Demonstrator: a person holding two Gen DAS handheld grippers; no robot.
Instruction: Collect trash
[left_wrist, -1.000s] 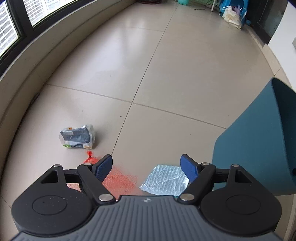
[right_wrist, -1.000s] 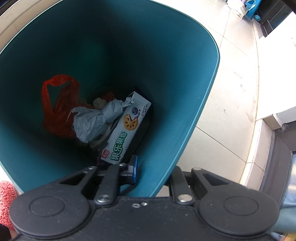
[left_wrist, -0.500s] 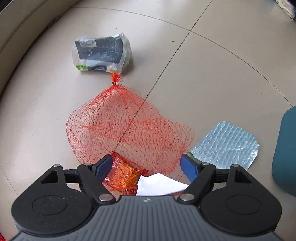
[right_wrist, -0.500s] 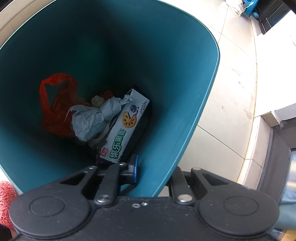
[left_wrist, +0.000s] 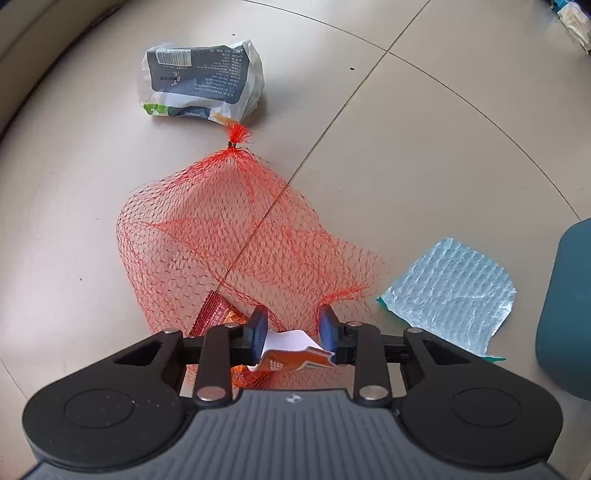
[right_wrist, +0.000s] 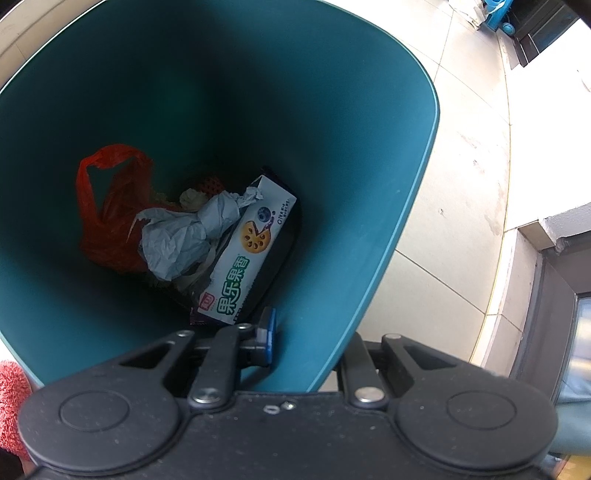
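Trash lies scattered on the tiled floor (left_wrist: 424, 155). Nearest, the left claw (left_wrist: 293, 326) has just been closing, its blue pads pinched on the near edge of the red mesh bag (left_wrist: 221, 236) with a torn orange-and-white wrapper (left_wrist: 291, 356) between them. Just right lies a bubble-wrap sheet (left_wrist: 450, 291); farther off, a crumpled plastic package (left_wrist: 201, 83). The right claw (right_wrist: 306, 332) grips the teal bin (right_wrist: 369, 184) by its rim, a biscuit box (right_wrist: 247, 254) inside.

red mesh bag (left_wrist: 229, 236) flat on floor, edge pinched
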